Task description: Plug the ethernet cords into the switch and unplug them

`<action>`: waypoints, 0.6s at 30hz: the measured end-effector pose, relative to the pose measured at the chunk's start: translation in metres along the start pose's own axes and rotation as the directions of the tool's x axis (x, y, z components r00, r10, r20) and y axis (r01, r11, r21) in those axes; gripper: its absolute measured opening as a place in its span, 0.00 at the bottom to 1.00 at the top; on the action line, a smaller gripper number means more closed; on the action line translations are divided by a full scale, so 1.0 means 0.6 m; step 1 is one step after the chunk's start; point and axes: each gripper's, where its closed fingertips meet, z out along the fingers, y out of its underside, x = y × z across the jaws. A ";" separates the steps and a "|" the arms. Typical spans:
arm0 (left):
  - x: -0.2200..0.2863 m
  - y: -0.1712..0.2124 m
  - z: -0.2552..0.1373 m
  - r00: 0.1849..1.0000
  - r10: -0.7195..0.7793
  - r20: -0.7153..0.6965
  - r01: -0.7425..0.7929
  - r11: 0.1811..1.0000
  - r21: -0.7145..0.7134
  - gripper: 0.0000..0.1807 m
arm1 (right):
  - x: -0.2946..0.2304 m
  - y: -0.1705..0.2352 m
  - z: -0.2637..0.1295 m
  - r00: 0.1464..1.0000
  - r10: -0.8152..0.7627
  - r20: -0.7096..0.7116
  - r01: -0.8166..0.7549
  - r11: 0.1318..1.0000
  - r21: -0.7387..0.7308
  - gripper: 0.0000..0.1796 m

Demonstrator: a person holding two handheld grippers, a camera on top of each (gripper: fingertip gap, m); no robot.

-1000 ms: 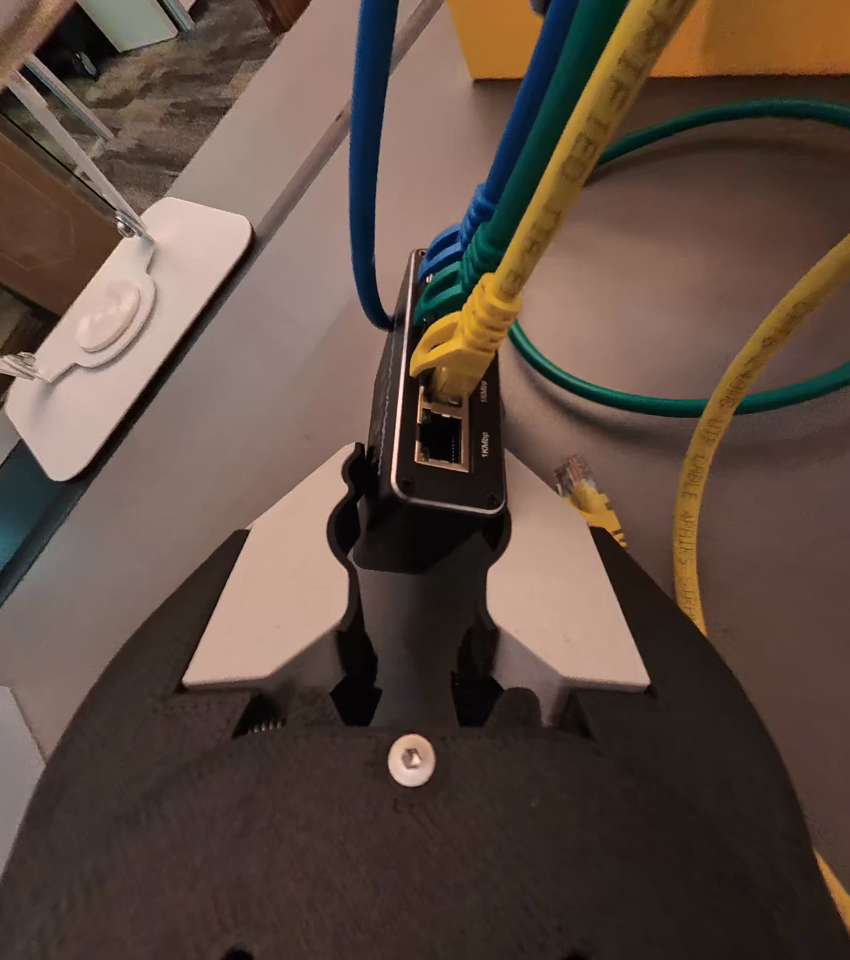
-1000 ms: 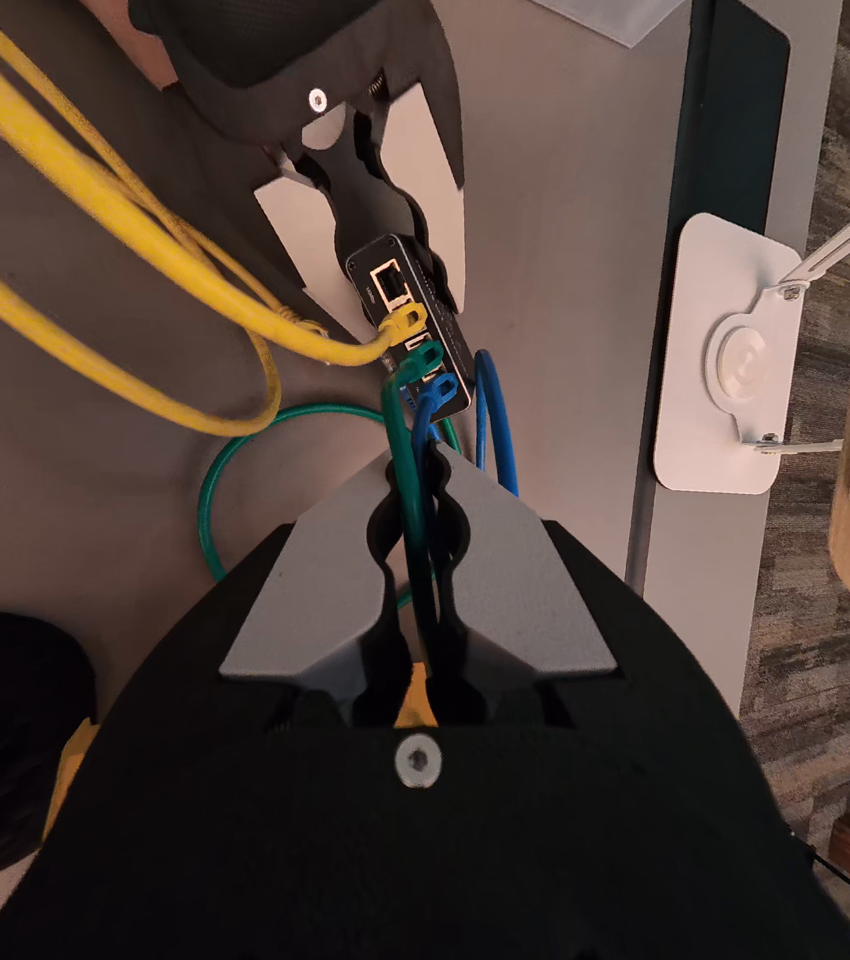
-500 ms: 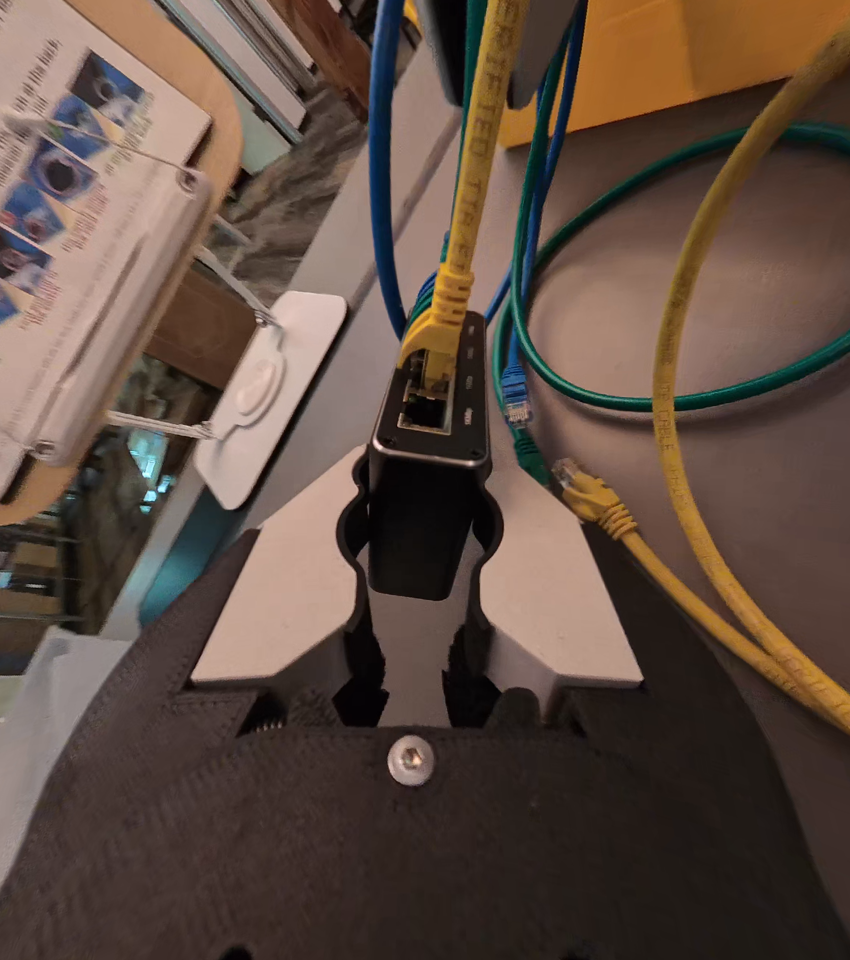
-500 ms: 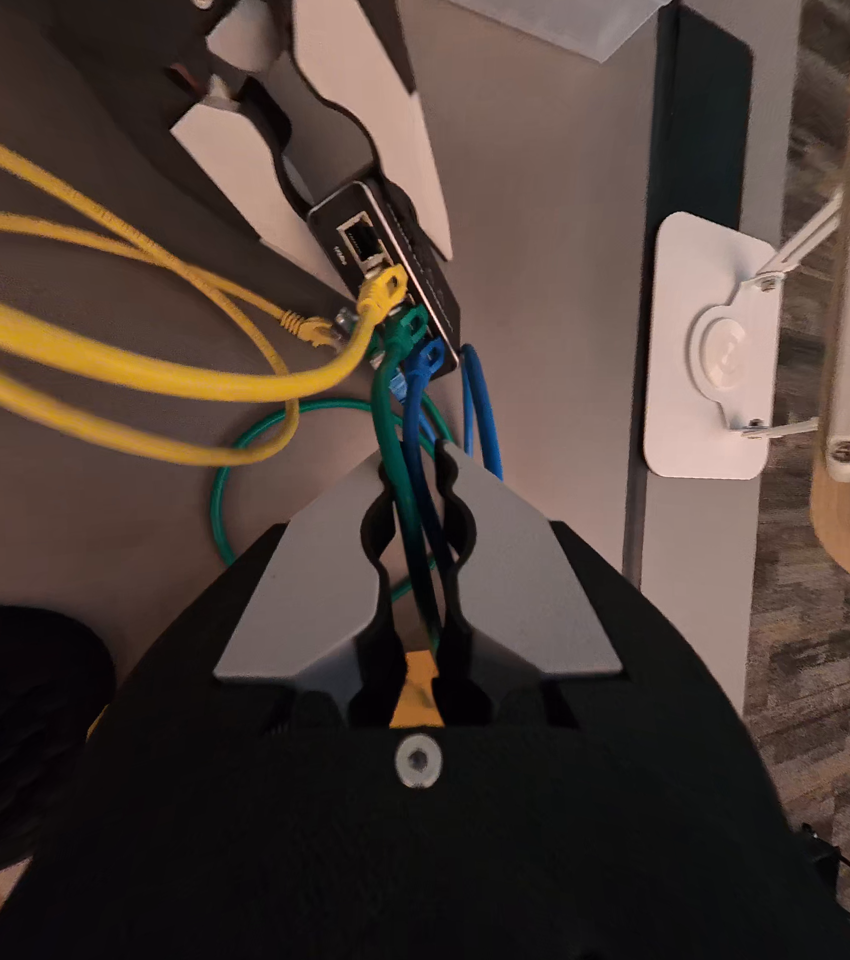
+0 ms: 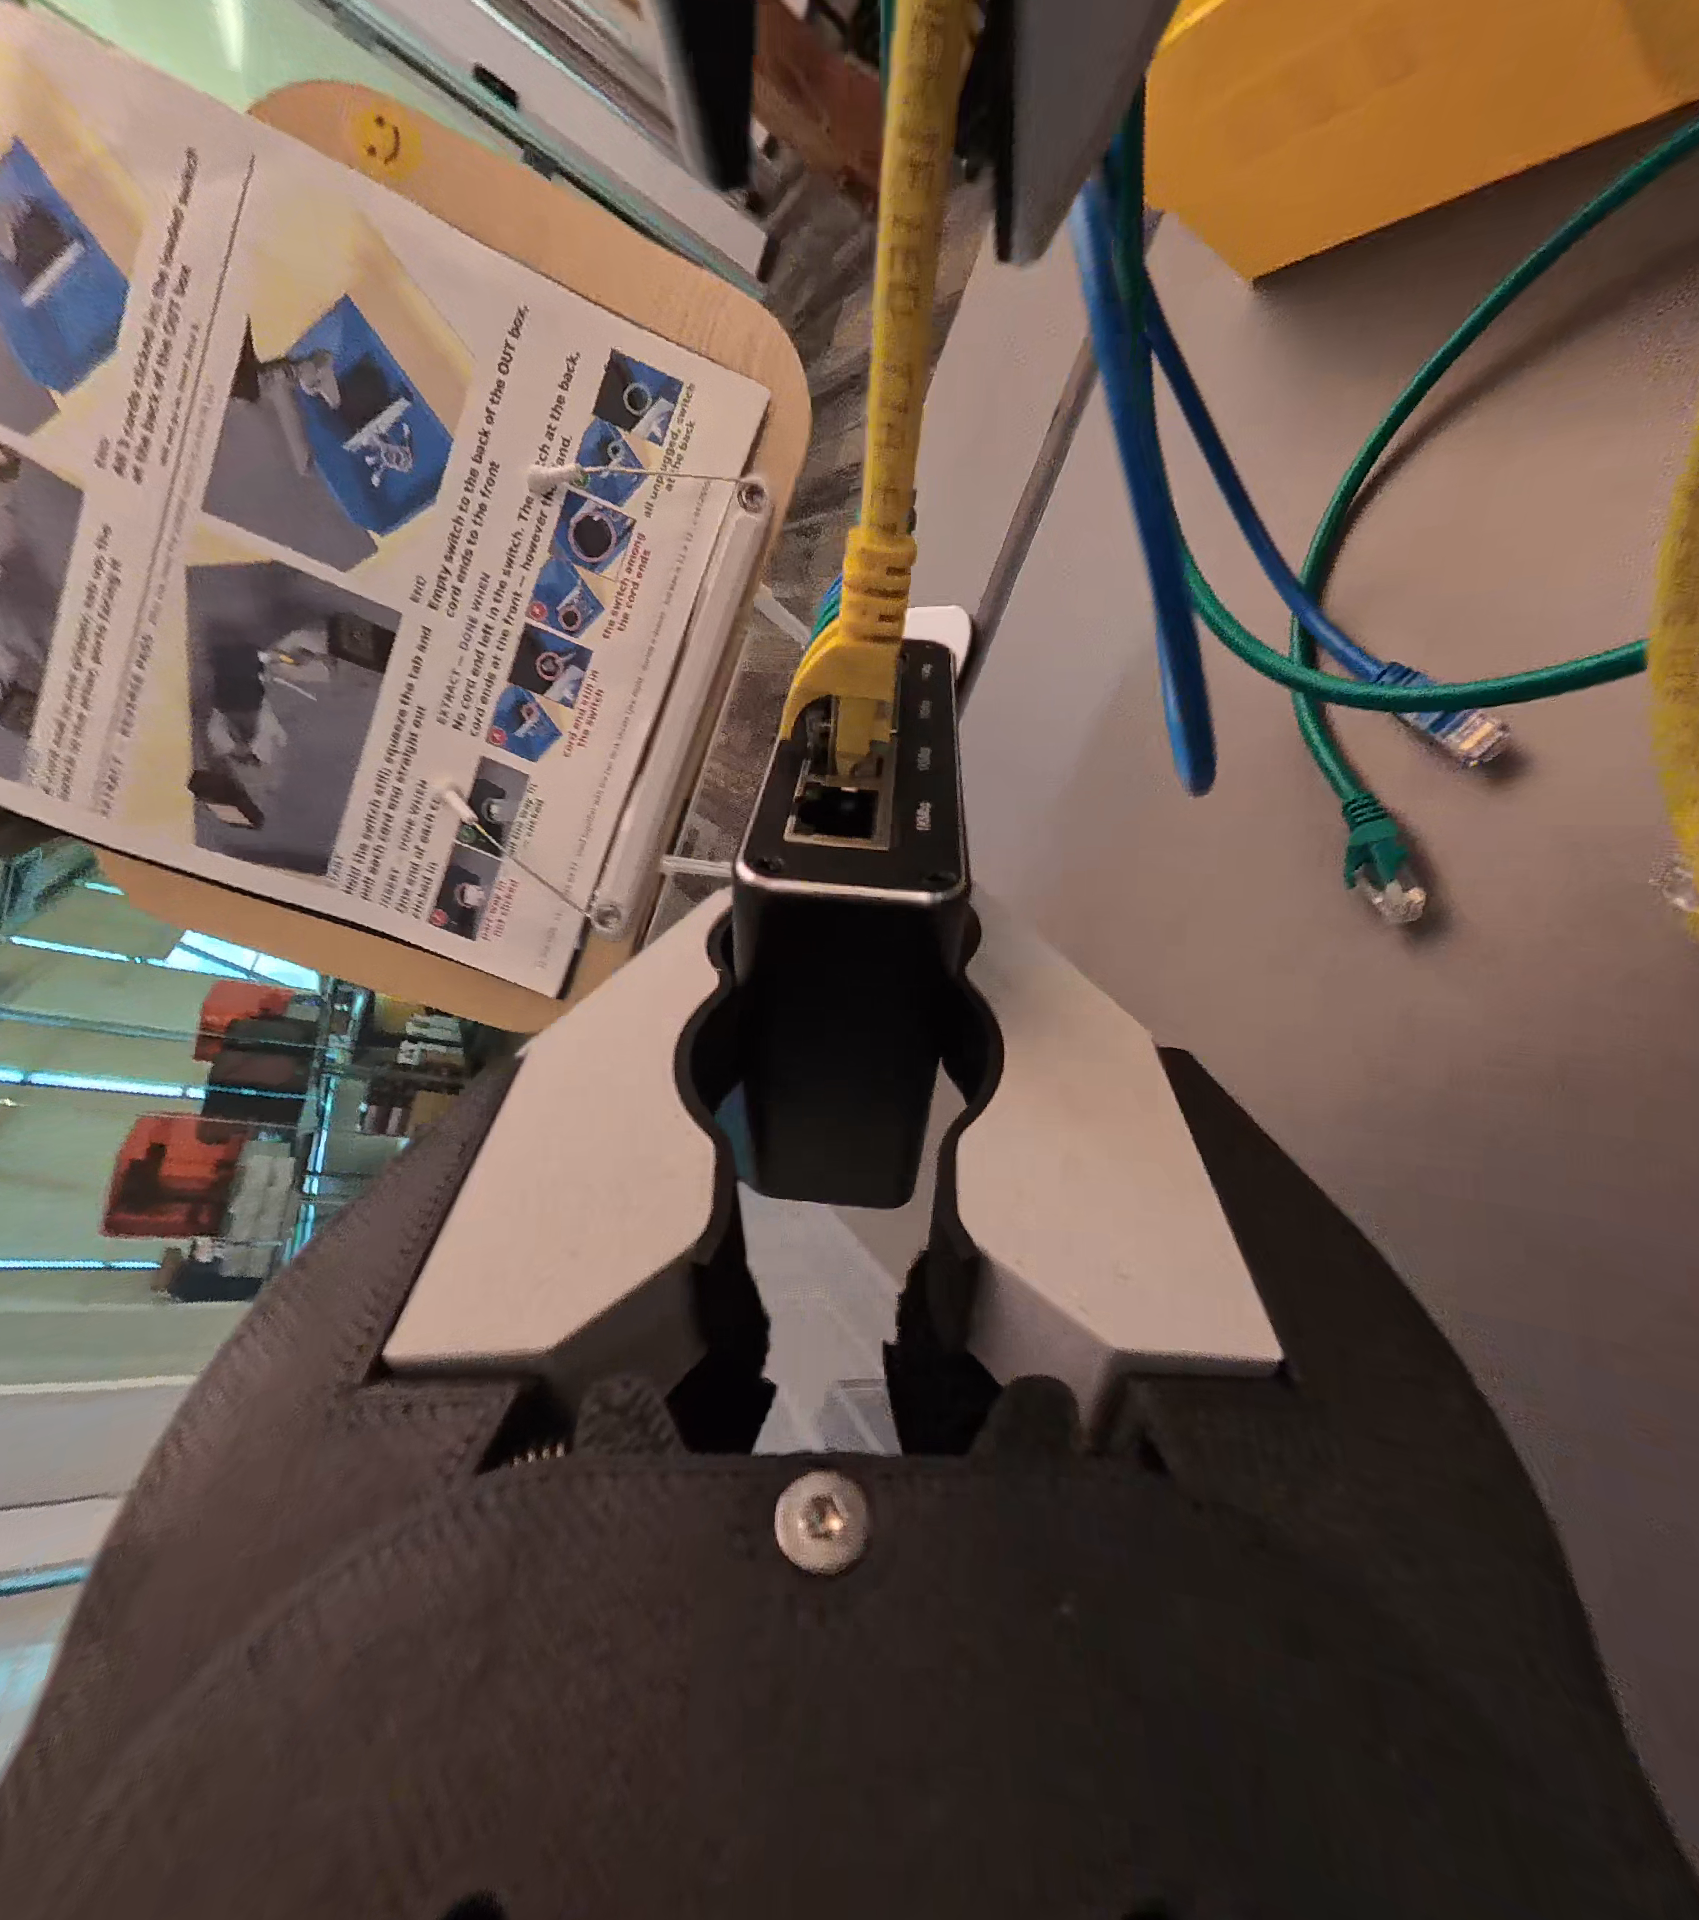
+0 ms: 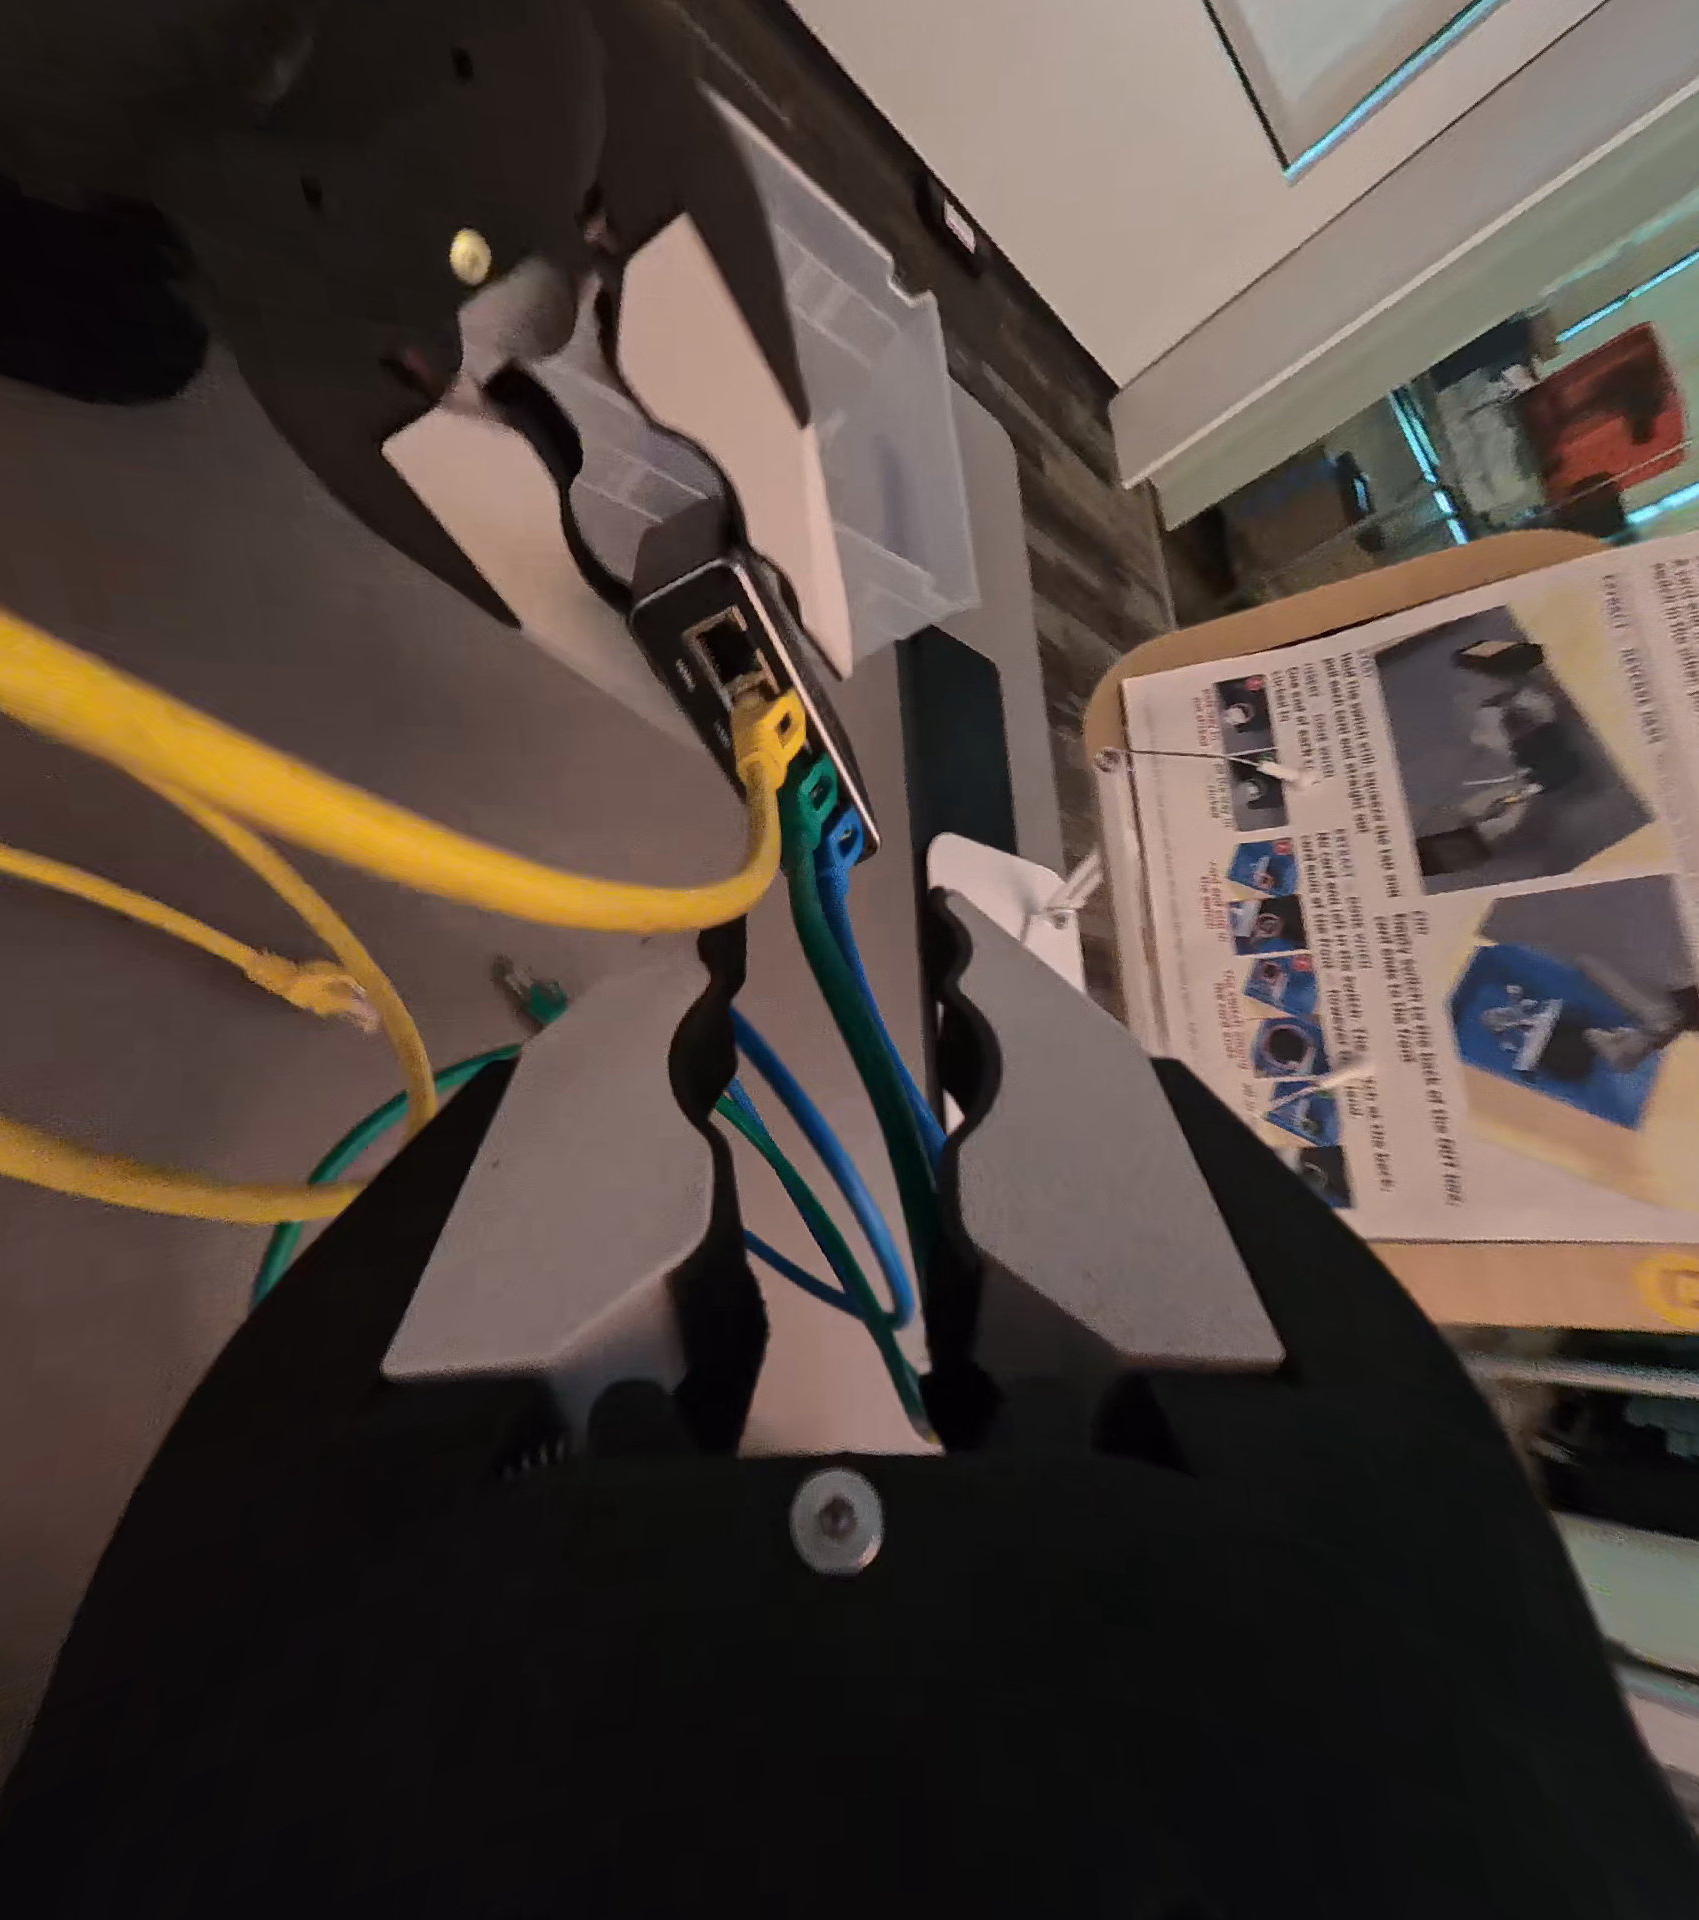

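- Left wrist view: the left gripper [image 5: 850, 1049] is squeezed tight on the black switch [image 5: 850, 914] and holds it up off the grey table [image 5: 1447, 1039]. A yellow cord [image 5: 902, 312] is plugged in beside one empty hole. Loose blue plug [image 5: 1458, 727] and green plug [image 5: 1380, 868] ends lie on the table.
- Right wrist view: the right gripper [image 6: 834, 1039] is open wide. The green cord [image 6: 850, 997] and blue cord [image 6: 892, 1039] run between its fingers, but it grips nothing. Both are plugged into the switch [image 6: 751, 696] next to the yellow one.
- What could go wrong: tugging a cord without pressing its clip could yank the switch out of the left gripper, I think. The crossed cords could also snag.
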 end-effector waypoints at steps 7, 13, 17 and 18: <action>-0.064 -0.027 0.008 0.997 0.073 -0.033 -0.072 0.997 0.021 0.19 | 0.024 -0.028 -0.043 0.987 -0.072 -0.146 0.065 0.996 -0.054 0.22; -0.033 -0.059 0.009 0.990 0.110 -0.083 -0.096 0.983 0.157 0.18 | 0.006 -0.008 -0.012 0.977 -0.172 -0.124 0.144 0.968 -0.207 0.20; -0.011 -0.073 0.002 0.980 0.177 -0.089 -0.158 0.968 0.193 0.18 | -0.009 -0.019 0.004 0.972 -0.211 -0.103 0.186 0.960 -0.209 0.17; -0.009 -0.079 -0.001 0.978 0.192 -0.080 -0.172 0.964 0.203 0.18 | -0.013 -0.020 0.006 0.973 -0.212 -0.093 0.189 0.959 -0.210 0.16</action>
